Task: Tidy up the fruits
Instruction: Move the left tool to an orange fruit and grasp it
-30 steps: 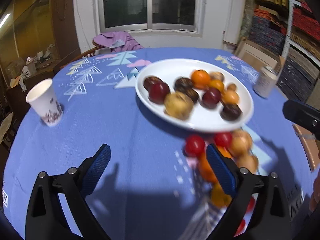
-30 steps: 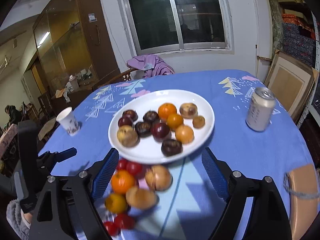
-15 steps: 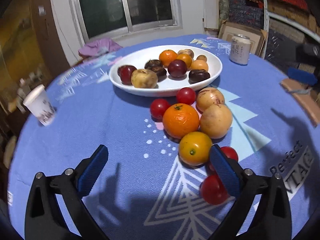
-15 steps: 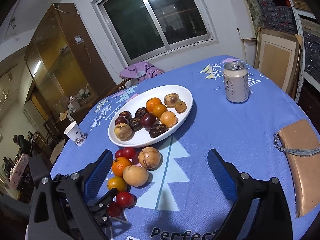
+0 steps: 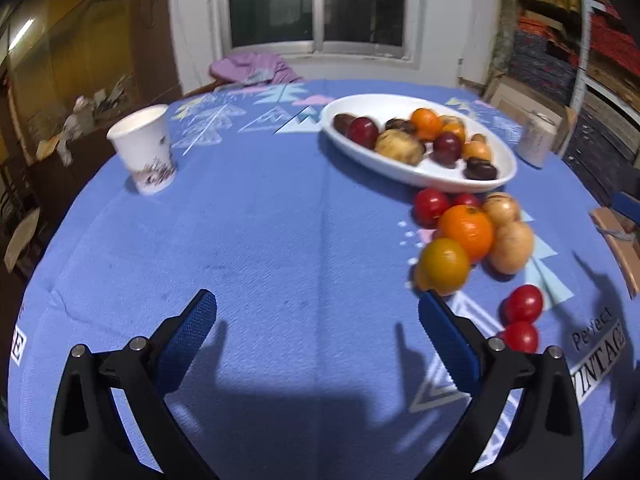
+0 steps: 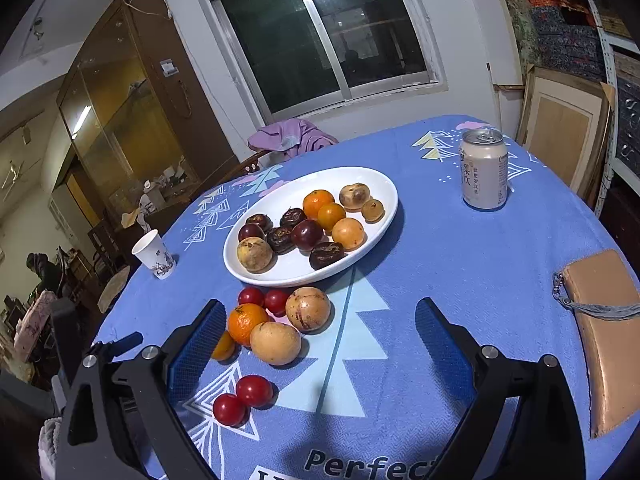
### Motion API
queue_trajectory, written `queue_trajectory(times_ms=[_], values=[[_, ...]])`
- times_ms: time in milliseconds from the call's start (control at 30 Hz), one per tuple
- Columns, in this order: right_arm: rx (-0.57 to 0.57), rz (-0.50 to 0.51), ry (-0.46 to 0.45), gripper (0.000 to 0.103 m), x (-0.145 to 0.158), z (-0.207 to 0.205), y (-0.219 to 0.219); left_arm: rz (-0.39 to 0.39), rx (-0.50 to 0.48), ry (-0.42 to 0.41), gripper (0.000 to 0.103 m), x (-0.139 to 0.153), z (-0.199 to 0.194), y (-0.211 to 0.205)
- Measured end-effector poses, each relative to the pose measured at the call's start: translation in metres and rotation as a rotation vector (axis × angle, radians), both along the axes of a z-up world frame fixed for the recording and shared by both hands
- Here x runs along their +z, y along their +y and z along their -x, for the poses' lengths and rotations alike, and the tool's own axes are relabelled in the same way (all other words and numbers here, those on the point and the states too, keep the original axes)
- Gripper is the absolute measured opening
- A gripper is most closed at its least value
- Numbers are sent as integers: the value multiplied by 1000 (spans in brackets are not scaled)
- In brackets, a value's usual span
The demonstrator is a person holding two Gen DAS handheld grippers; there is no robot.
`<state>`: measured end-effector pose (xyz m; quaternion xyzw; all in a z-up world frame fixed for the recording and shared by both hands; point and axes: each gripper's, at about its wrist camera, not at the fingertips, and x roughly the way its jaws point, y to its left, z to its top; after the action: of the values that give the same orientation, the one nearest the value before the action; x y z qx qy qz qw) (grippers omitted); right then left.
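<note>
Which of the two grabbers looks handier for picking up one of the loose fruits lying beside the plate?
Probably the right gripper: it is open, and the yellowish fruit and orange lie just beyond its fingers. The left gripper, also open, faces bare blue tablecloth, the pile off to its side.

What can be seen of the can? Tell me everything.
The can is a pale, cream-coloured drink can with dark printed characters down its side and a silvery metal top with a pull tab. It stands upright on the blue tablecloth, apart from the white plate. Nothing touches it; whether it has been opened is unclear.
</note>
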<state>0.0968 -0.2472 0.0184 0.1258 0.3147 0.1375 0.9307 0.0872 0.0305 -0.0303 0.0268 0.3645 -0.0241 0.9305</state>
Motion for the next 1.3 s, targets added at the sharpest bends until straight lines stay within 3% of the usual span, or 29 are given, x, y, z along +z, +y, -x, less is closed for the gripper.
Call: queue_trajectory(times_ms=[100, 233, 333, 533, 633, 733, 967, 1067, 1167, 1300], values=[[-1, 6, 6, 96, -2, -1, 1, -89, -59, -34, 99, 2, 3, -25], [0, 19, 3, 96, -2, -1, 4, -117, -119, -31, 99, 0, -3, -51], [0, 21, 8, 96, -3, -2, 4, -188, -131, -11, 99, -8, -14, -64], [11, 24, 7, 97, -4, -2, 7, -78, -141, 88, 99, -18, -33, -51], [13, 23, 9, 97, -4, -1, 8, -69, -128, 153, 99, -28, -42, -48], [12, 20, 11, 97, -4, -2, 7, -7, -128, 179, 99, -31, -46, -41], [18, 23, 24, 97, -6, -3, 9, -9, -120, 183, 99, -30, -46, -41], [22, 24, 31, 97, -7, -4, 10, -1, -101, 170, 99, -27, -43, -42], [24, 25, 33, 97, -8, -4, 11, 48, -131, 92, 99, -14, -37, -44], [28, 28, 32, 97, -7, -3, 12, -21, -158, -8, 99, 0, -33, -57]])
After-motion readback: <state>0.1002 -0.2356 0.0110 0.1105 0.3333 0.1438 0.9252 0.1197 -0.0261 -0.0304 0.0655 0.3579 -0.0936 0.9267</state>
